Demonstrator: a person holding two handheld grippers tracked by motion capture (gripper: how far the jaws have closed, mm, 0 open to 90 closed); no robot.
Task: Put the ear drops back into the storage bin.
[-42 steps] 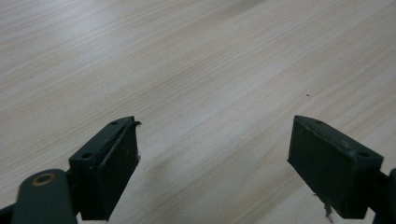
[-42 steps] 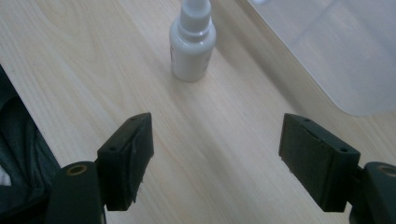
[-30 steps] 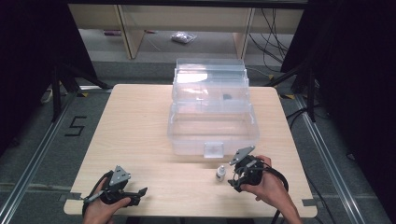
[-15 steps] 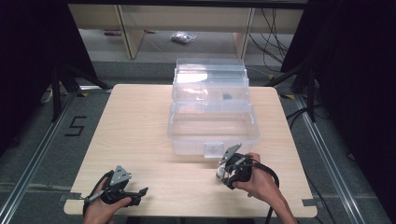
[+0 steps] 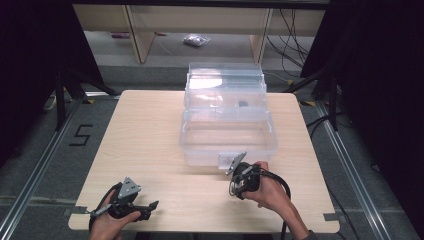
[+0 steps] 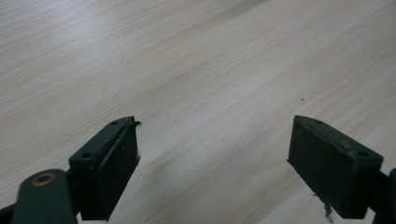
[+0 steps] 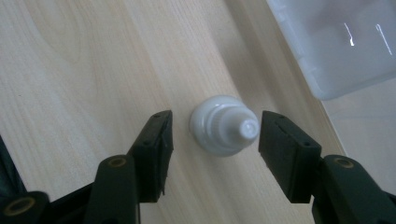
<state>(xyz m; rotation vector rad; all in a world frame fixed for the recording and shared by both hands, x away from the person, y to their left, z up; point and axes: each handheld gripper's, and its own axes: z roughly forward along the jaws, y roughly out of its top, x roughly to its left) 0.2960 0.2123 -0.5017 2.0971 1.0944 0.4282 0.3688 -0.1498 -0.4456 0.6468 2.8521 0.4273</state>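
A small white bottle (image 7: 224, 125) with a ribbed cap stands on the wooden table (image 5: 150, 130), just in front of the clear plastic box (image 5: 200, 150). My right gripper (image 7: 217, 127) points down over the bottle. Its jaws have just been closing, and the bottle sits between them with a gap on each side. In the high view the right gripper (image 5: 234, 186) hides the bottle, close to the box's front latch. My left gripper (image 5: 150, 210) rests at the table's front left corner. The left gripper (image 6: 215, 140) is open over bare wood.
The clear box has its lid (image 5: 225, 75) raised at the back and a small dark item (image 5: 243, 104) in its upper tray. The box's corner (image 7: 345, 46) lies just right of my right jaws. Cables and a shelf (image 5: 200, 20) lie beyond the table.
My right hand has moved left along the box's front, over the white bottle, and its jaws have narrowed around it. The left hand has stayed still.
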